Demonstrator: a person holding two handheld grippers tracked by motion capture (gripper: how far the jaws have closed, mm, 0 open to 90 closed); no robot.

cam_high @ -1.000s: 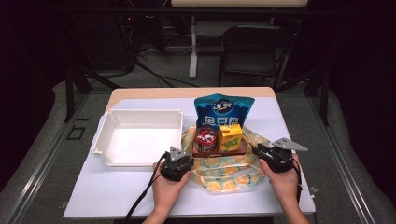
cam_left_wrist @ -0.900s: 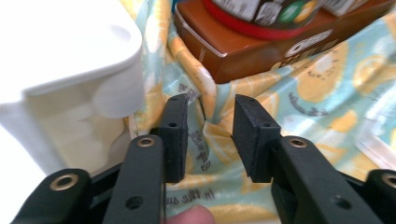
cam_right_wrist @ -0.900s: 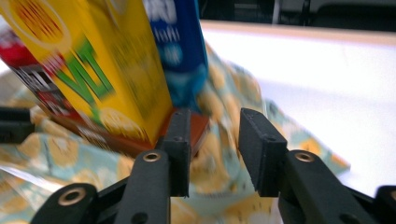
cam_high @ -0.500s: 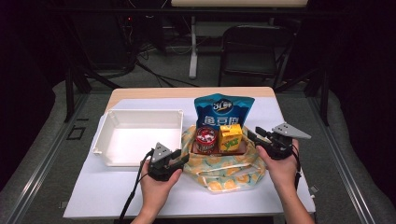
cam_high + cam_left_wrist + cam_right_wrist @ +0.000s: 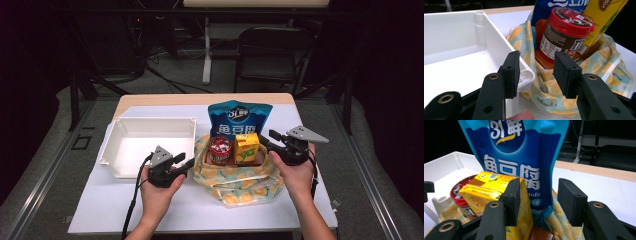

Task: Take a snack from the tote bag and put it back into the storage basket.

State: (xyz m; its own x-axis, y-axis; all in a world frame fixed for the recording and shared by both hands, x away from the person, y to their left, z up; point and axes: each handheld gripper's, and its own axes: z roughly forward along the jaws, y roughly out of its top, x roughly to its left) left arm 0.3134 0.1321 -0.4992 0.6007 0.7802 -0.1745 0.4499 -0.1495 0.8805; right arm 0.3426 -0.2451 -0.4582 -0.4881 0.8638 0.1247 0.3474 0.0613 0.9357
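From the high view, a person's two hands hold grippers on either side of a yellow lemon-print cloth bag [image 5: 235,181] that sits open on a white-covered table [image 5: 305,127]. The left gripper [image 5: 186,163] hovers at the bag's left edge, just beside the near right corner of a white plastic bin [image 5: 116,145]; the right gripper [image 5: 266,139] hangs at the bag's right edge. Its jaws point in toward the goods. Standing in the bag are a red-lidded jar [image 5: 220,148], a yellow drink carton [image 5: 247,148] beside it, and a blue snack pouch [image 5: 239,120] upright behind both. Neither gripper touches the cloth.

In the left gripper view, the black jaws stand spread with nothing between the pads [image 5: 512,72], having just been opening. Past them lie the bin's rounded corner [image 5: 525,75] and the bag's folded rim [image 5: 549,90], with the jar [image 5: 564,37] rising behind, the carton [image 5: 602,17] leaning at its right and the pouch [image 5: 544,7] at the back.

In the right gripper view, the jaws are likewise parted and empty, also freshly widened. Beyond the pads [image 5: 514,195], the carton [image 5: 491,190] sits at the left, with the jar's lid [image 5: 459,191] farther left, the pouch [image 5: 524,157] stands tall in the middle, and the cloth rim [image 5: 559,220] shows low between the jaws. The white bin [image 5: 446,167] lies beyond at left.
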